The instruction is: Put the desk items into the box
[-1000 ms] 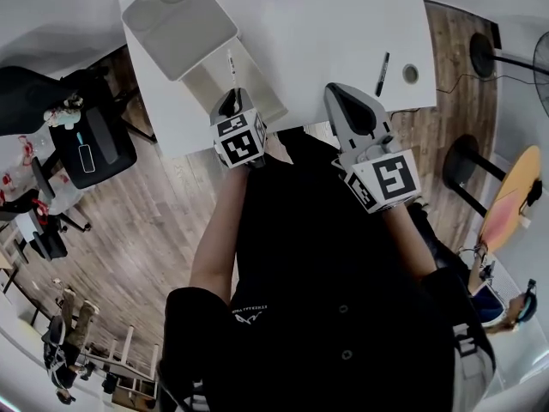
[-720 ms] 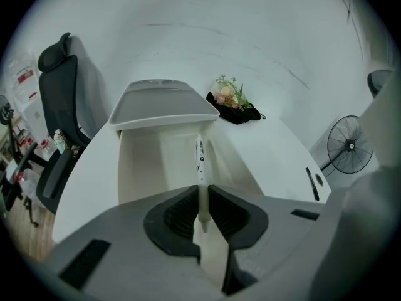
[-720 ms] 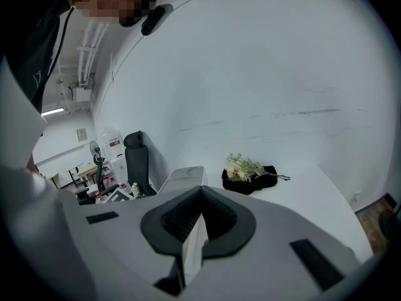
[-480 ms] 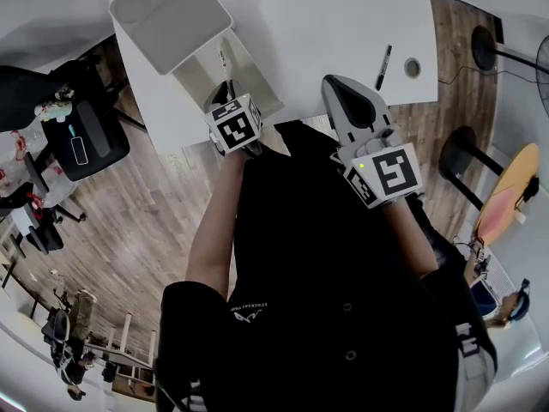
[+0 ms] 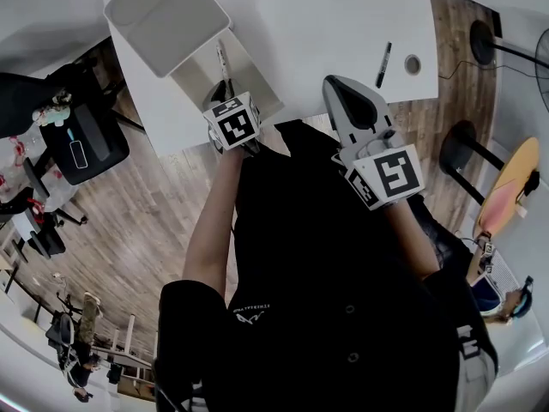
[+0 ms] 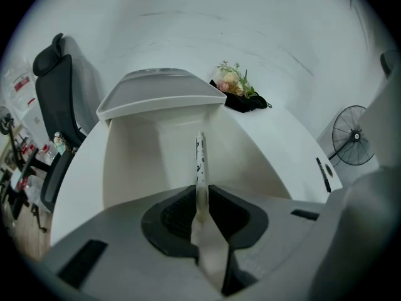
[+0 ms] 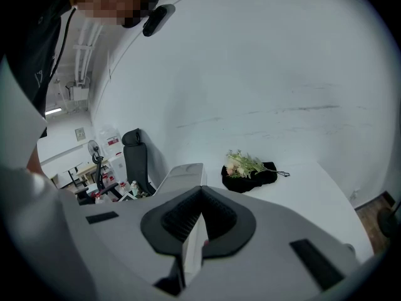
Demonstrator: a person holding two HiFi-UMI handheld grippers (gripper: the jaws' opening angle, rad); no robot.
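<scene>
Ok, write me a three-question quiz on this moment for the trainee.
1. True or false: the left gripper is shut on a white pen.
2. Where does the black marker lie? A: in the box. B: on the desk. C: in the right gripper.
3. In a few words: how do the right gripper's jaws stand?

Key: 1 true. 2 B. 3 shut, with nothing between them.

— Smooth matt white on the counter (image 5: 343, 24); pale matt plastic for the box (image 5: 257, 80)?
— Yes. Slightly glossy white plastic on the pen (image 6: 200, 158), matt grey plastic on the left tool (image 6: 202, 192) with ribbed black pads (image 6: 175, 217), grained wood planks on the floor (image 5: 146, 204).
</scene>
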